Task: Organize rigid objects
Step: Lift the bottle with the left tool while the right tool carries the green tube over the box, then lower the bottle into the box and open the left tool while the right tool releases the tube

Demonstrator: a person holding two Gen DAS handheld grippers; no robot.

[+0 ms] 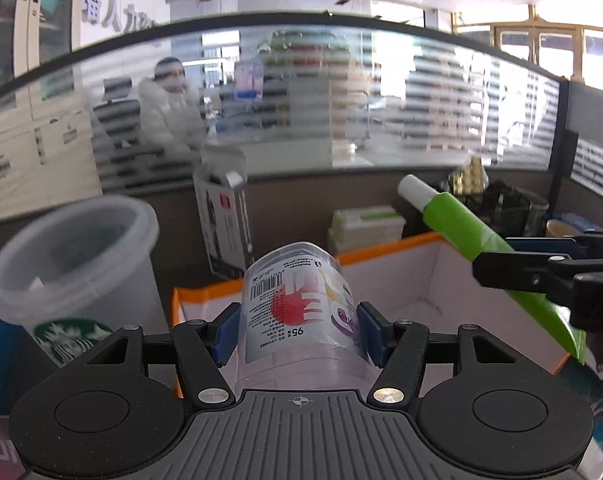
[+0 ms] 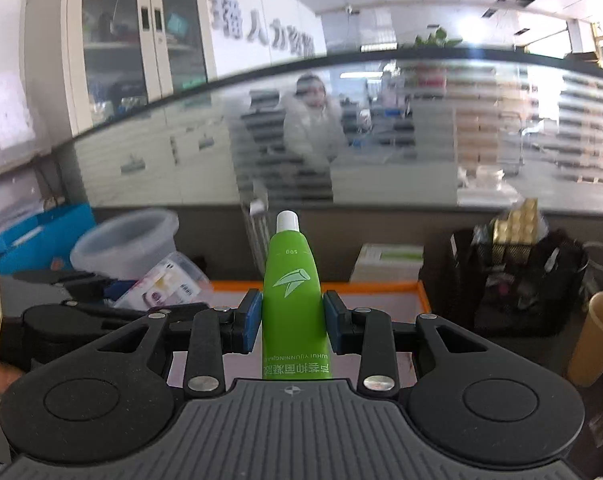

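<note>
My left gripper (image 1: 298, 330) is shut on a clear plastic container (image 1: 301, 312) with a printed red, yellow and purple label, held above an orange-rimmed box (image 1: 389, 252) with a white inside. My right gripper (image 2: 290, 320) is shut on a green tube (image 2: 291, 300) with a white cap, pointing forward over the same orange-rimmed box (image 2: 381, 286). In the left wrist view the green tube (image 1: 469, 236) and right gripper (image 1: 541, 276) show at the right. In the right wrist view the clear container (image 2: 165, 284) shows at the left.
A frosted Starbucks cup (image 1: 77, 272) stands left of the box. An open carton (image 1: 225, 224) and a white-green box (image 1: 365, 224) stand behind it. A black mesh organizer (image 2: 513, 280) and a tan cup (image 2: 597, 340) sit to the right. A glass partition (image 1: 301, 100) closes the back.
</note>
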